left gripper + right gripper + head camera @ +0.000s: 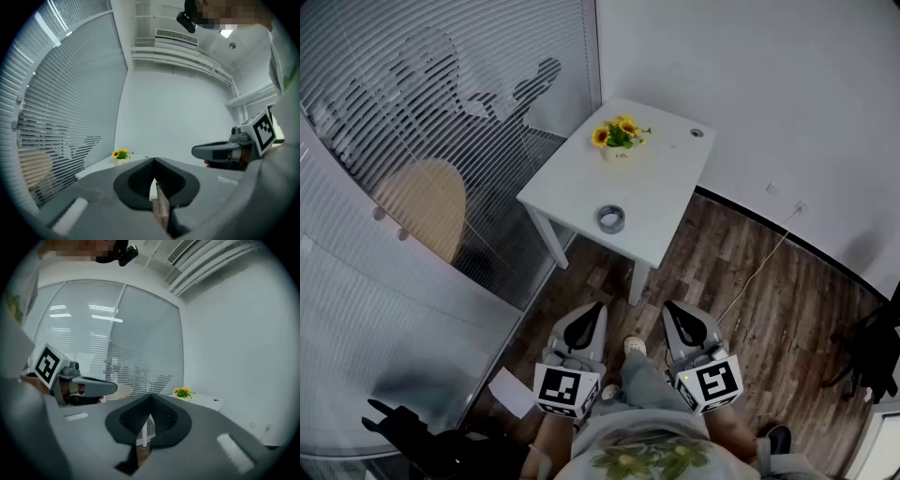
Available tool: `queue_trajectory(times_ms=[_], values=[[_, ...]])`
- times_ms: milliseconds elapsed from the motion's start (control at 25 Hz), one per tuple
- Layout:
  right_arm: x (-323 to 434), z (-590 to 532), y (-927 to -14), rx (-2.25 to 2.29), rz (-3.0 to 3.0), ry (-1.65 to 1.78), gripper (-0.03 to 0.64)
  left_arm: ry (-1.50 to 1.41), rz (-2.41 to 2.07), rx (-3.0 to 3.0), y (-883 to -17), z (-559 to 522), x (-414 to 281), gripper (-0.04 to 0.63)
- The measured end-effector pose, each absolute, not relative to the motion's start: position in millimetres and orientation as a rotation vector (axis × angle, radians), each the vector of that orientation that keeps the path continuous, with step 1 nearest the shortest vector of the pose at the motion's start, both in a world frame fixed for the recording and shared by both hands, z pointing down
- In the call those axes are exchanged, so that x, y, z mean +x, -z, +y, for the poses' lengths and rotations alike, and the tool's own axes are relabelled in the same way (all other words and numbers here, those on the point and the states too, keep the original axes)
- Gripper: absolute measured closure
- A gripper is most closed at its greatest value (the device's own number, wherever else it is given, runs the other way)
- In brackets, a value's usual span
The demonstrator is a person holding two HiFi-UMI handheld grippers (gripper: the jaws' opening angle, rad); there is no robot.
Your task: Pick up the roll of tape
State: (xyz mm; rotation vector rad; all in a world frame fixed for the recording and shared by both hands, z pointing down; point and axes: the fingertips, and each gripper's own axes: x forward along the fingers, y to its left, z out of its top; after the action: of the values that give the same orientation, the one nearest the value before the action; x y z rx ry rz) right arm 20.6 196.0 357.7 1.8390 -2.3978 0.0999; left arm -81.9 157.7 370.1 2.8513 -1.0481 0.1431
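Two grippers are held low and near level over the wood floor (741, 281), side by side, well short of the table. Left gripper (592, 311): jaws pressed together, nothing between. Right gripper (672, 309): jaws likewise closed and empty.

Roll of tape (611, 218) lies flat on the white table (666, 183), near the front edge, grey with the open core facing up. It is well apart from both grippers, with the table's front edge and a front table leg (637, 281) lying between.

Sunflower pot (617, 139) stands upright toward the far side of the tabletop, well behind the tape and not touching it. Small round cable hole (697, 132) sits by the far right corner.

Glass wall with blinds (441, 84) runs just beside the table's left side, with a round wooden piece (422, 202) behind it. White cable (761, 267) trails across the floor right of the table, up toward the wall. Sheet of paper (511, 392) lies on the floor left of the left gripper. Person's shoe (635, 346) shows between the grippers. Dark object (867, 352) at the right edge is maybe a chair base, too dark to tell.
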Motion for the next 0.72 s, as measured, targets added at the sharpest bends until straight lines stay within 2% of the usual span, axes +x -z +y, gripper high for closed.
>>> queue_trajectory(times_ms=[320, 480, 720], values=[[39, 137, -370, 1.727, -2.374, 0.009, 0.617, -0.183, -1.064, 2.822, -386, 102, -59, 0.592], [46, 104, -377, 1.64, -2.385, 0.023, 0.559, -0.223, -1.072, 2.819, -390, 75, -46, 0.592], [52, 56, -377, 1.51, -2.421, 0.046, 0.422, -0.254, -1.104, 2.81, -389, 37, -34, 0.592]])
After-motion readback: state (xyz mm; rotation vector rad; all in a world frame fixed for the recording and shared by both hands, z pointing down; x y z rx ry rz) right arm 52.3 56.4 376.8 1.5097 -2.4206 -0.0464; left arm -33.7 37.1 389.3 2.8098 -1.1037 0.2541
